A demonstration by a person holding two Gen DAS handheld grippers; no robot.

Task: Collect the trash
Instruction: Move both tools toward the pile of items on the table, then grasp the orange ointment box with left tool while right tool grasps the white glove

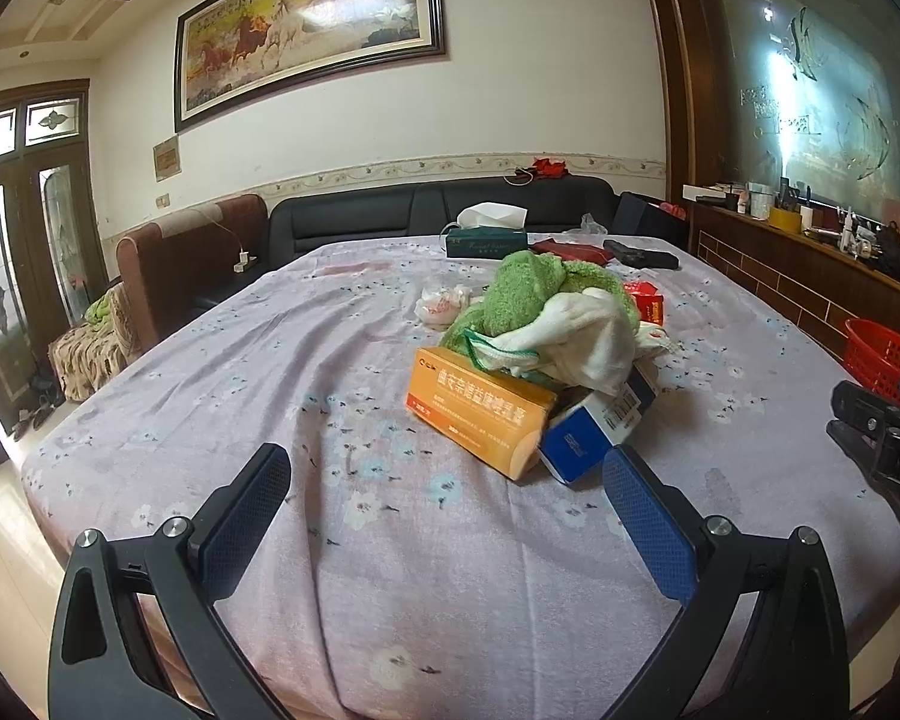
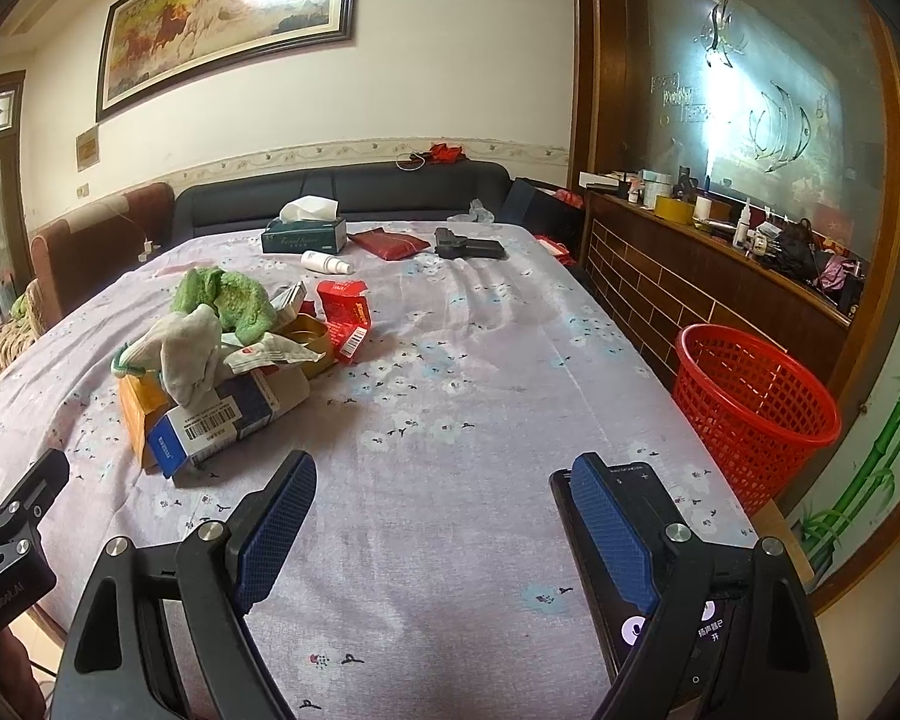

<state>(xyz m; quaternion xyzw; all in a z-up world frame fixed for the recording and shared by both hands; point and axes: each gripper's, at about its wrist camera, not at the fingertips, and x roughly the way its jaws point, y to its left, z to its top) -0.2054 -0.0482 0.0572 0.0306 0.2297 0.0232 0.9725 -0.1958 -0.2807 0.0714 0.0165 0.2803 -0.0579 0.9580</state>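
Jaws: both grippers are wide open and hold nothing.
Left gripper (image 1: pixel 447 483): it hangs low over the table (image 1: pixel 210 372), with the pile just past its blue pads.
Right gripper (image 2: pixel 444 501): it hangs over a bare part of the cloth, with the pile off to its left. A phone (image 2: pixel 648 540) with a lit screen lies under its right finger.
Trash pile: it sits on the table, in the middle.
Orange box (image 1: pixel 480 414): it is at the near edge of the pile, lying on its side.
Blue box (image 2: pixel 228 420): it lies right beside the orange box and touches it.
White cloth (image 1: pixel 582 336): it lies crumpled on top of the two boxes.
Green towel (image 1: pixel 528 291): it is bunched up just behind the white cloth.
Gold tin (image 2: pixel 309 339): it is in the pile, behind the blue box.
Red wrapper (image 2: pixel 345 312): it stands torn at the right side of the pile.
Basket (image 2: pixel 756 408): it is red, off the right edge of the table, well apart from the pile.
White bottle (image 2: pixel 326 263): it lies on its side past the pile.
Tissue box (image 2: pixel 304 234): it is at the far end of the table.
Red pouch (image 2: pixel 390 243): it lies next to the tissue box.
Black case (image 2: pixel 471 246): it lies right of the pouch.
Sofa (image 2: pixel 342 186): it is dark and stands behind the table.
Painting (image 2: pixel 222 15): it shows horses and hangs on the wall above.
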